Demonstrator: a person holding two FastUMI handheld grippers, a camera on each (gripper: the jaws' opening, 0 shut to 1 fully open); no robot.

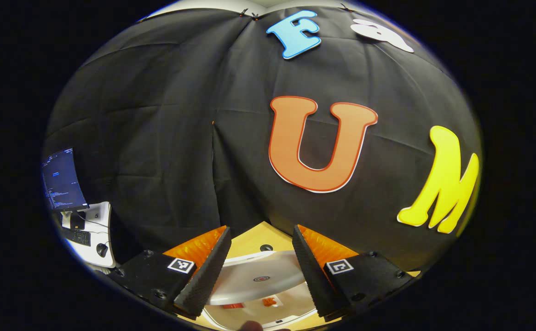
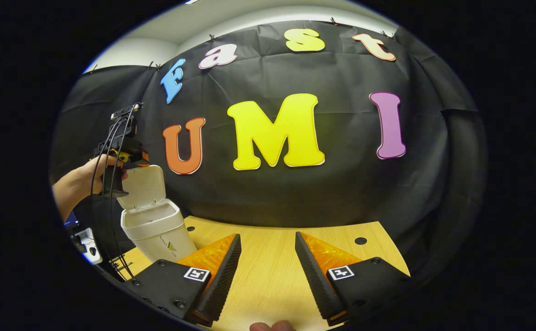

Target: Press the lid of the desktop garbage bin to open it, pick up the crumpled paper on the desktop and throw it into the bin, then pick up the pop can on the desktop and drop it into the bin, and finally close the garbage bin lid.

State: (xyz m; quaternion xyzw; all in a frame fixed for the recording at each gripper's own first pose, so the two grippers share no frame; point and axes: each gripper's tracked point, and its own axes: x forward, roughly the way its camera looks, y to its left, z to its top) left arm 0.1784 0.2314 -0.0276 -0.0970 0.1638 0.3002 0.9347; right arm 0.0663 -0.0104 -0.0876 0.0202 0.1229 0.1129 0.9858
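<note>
The bin (image 2: pixel 157 230) stands at the far left of the wooden surface (image 2: pixel 272 257) with its lid (image 2: pixel 144 186) raised upright, and in the left gripper view that lid (image 1: pixel 258 278) lies just beyond and between the fingers of the left tool (image 1: pixel 261 269), which are spread apart and hold nothing. In the right gripper view the left tool (image 2: pixel 127 158) is seen above the lid's top edge, gripped by a hand (image 2: pixel 95 177). The right tool (image 2: pixel 265 271) hangs over bare wood, well to the right of the bin, fingers apart and empty. I see no paper or can on the surface, so the step in hand looks like closing the lid. To do it well, bring one finger down onto the lid's upper edge and push it forward and down along its hinge arc, not sideways, so that the light bin does not tip or slide. Press until it seats; the right tool could steady the bin's wall if it shifts.
</note>
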